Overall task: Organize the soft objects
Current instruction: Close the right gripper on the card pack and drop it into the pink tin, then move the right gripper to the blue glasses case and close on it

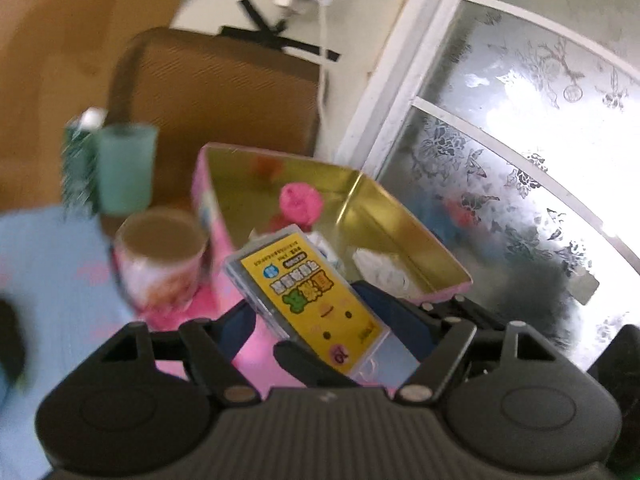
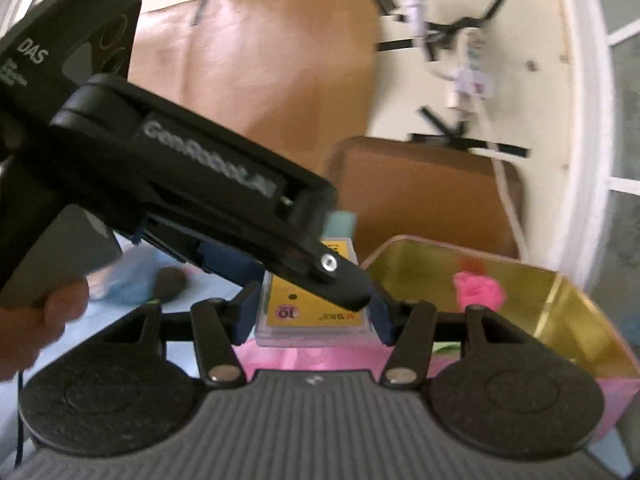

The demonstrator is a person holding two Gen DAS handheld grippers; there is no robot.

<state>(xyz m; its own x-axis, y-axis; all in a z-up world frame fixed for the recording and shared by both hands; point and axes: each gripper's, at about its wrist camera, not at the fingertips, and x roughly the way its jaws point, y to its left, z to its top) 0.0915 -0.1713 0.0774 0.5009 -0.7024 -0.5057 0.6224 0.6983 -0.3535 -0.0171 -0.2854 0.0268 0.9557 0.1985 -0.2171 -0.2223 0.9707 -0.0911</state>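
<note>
A yellow tissue pack [image 1: 316, 300] in clear wrap sits between the fingers of my left gripper [image 1: 320, 320], above the near rim of an open pink tin with a gold inside [image 1: 400, 216]. The same pack [image 2: 312, 312] lies between the blue pads [image 2: 244, 312] of my right gripper [image 2: 312, 312], which is closed on its near end. The left gripper body [image 2: 180, 168] crosses the right wrist view and its finger [image 2: 344, 280] lies over the pack. A pink soft ball [image 1: 300, 200] lies inside the tin [image 2: 560, 304], also seen from the right [image 2: 478, 288].
A floral cup [image 1: 160, 256], a teal cup [image 1: 126, 168] and a green carton [image 1: 78, 164] stand left of the tin on a light blue cloth [image 1: 52, 280]. A brown cushion [image 1: 224, 88] leans on the wall. A frosted window [image 1: 520, 160] is at the right.
</note>
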